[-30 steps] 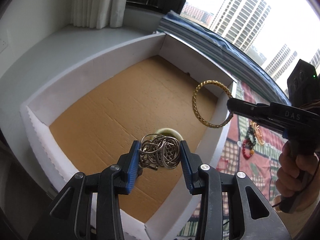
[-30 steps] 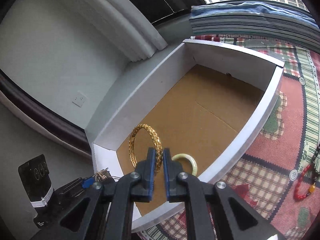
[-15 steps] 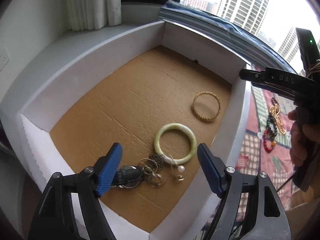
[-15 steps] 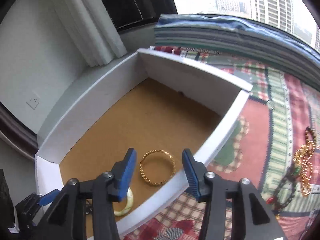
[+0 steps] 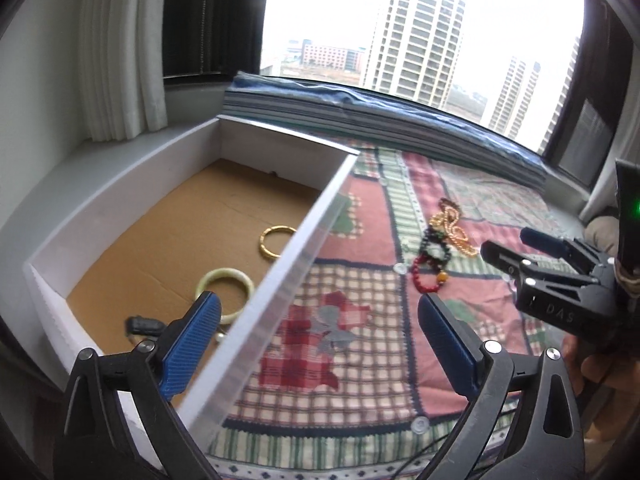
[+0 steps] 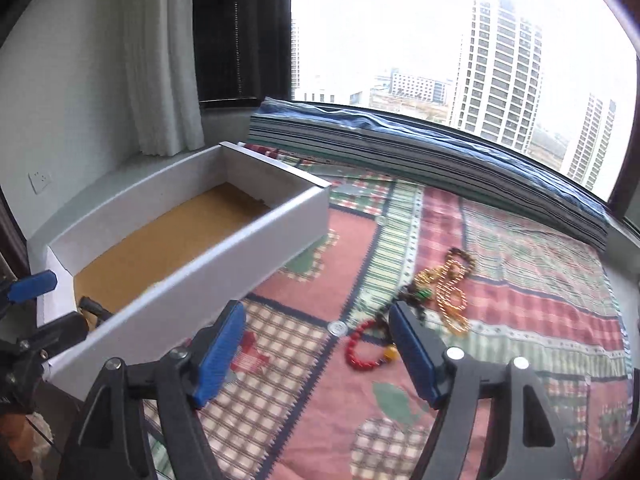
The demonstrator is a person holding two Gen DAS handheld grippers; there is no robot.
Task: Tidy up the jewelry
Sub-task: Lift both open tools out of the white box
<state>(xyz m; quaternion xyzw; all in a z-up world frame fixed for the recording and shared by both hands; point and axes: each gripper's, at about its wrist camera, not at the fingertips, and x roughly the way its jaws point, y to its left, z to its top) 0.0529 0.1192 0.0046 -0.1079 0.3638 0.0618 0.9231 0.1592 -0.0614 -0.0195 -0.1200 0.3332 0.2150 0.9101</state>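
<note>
Both tongs, left [image 5: 320, 316] and right [image 6: 316, 344], gaped wide and held nothing. Two bangles [image 5: 276, 236] lay in the box [image 5: 316, 216]; the beads [image 6: 364, 348] lay tangled on the quilt [image 6: 520, 304] to its right. Grabbing one strand risked dragging the gold chain [image 6: 452, 300] along.

The one legible marking is the raised lettering "DAS" on the black body of the right gripper [image 5: 510, 246], seen at the right of the left wrist view, low on its side just behind the jaw hinge screws; the letters are black on black and faint, readable only by their relief; the same tool in the right wrist view shows no lettering at all; at the near left edge of that view a small part of the left gripper [image 6: 44, 308] carries a trace of print along the bottom, too cut off to make out.
</note>
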